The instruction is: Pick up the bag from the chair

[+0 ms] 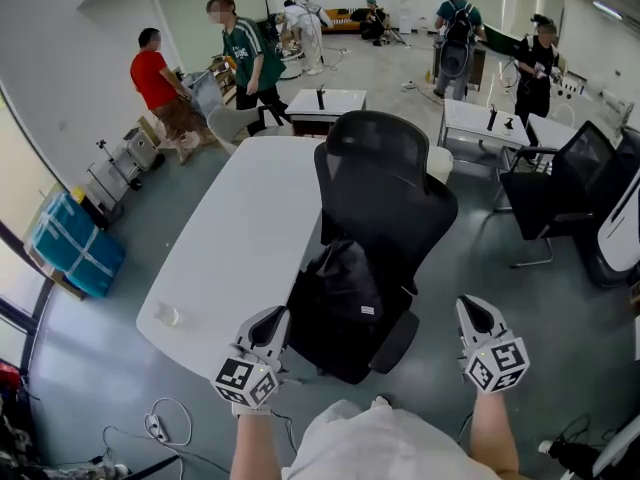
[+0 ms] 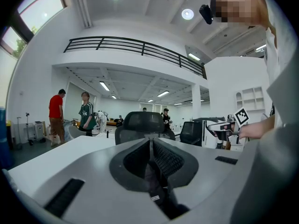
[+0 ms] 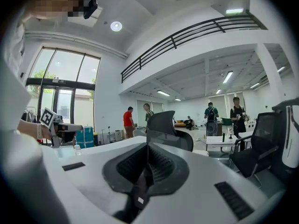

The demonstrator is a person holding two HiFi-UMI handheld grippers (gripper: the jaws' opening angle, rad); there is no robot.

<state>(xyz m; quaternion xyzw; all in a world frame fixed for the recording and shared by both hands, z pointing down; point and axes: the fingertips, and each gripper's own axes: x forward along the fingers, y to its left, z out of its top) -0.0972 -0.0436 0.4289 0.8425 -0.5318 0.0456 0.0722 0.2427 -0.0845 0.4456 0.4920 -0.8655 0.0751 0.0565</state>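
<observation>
Left gripper [image 1: 271, 318], right gripper [image 1: 473, 306] closed, black bag [image 1: 345, 280] upright against chair [image 1: 380, 168] backrest

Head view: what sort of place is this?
Probably a large open-plan office or lab hall: a long white table, a black office chair and more desks beyond, plus a railed mezzanine overhead.

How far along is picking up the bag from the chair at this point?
Done: nothing yet. The black bag lies on the seat of the chair. In hand: the left tongs and right tongs are on either side of the seat, both shut and empty. Left: open the tongs, grip the bag and lift it off.
</observation>
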